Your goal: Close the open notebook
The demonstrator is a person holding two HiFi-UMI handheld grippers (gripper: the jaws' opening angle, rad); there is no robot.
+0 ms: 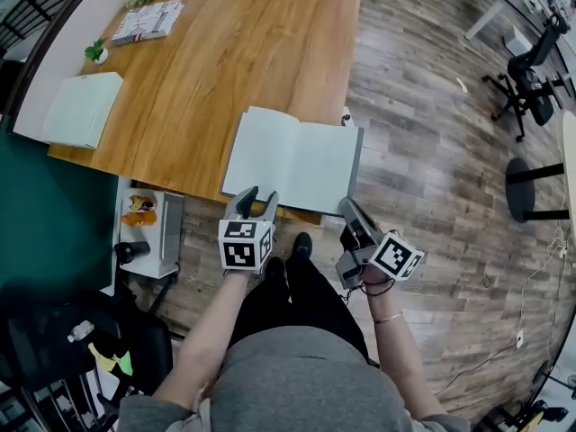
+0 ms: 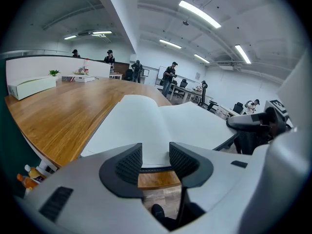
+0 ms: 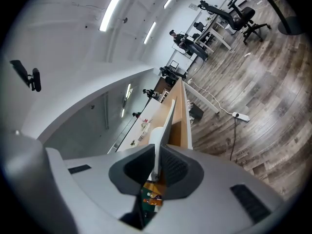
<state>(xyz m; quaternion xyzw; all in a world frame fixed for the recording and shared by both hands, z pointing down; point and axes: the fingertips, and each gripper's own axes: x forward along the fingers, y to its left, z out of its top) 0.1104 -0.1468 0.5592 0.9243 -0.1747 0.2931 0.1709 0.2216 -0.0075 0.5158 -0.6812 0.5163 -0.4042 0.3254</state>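
Observation:
The open notebook (image 1: 292, 160) lies with blank white pages up at the near edge of the wooden table (image 1: 225, 52). My left gripper (image 1: 259, 193) sits at the notebook's near left corner. In the left gripper view its jaws (image 2: 155, 155) stand open, and the notebook's (image 2: 161, 123) front edge shows beyond the gap, not touched by the pads. My right gripper (image 1: 346, 205) is at the near right corner. In the right gripper view it (image 3: 156, 167) is shut on the notebook's cover (image 3: 163, 135), which appears edge-on between the pads and a little lifted.
A white box (image 1: 83, 108), a small plant (image 1: 95, 52) and a patterned book (image 1: 148, 21) lie at the table's far left. A low shelf with bottles (image 1: 148, 228) stands below the table's left end. An office chair (image 1: 531, 70) stands on the wooden floor to the right.

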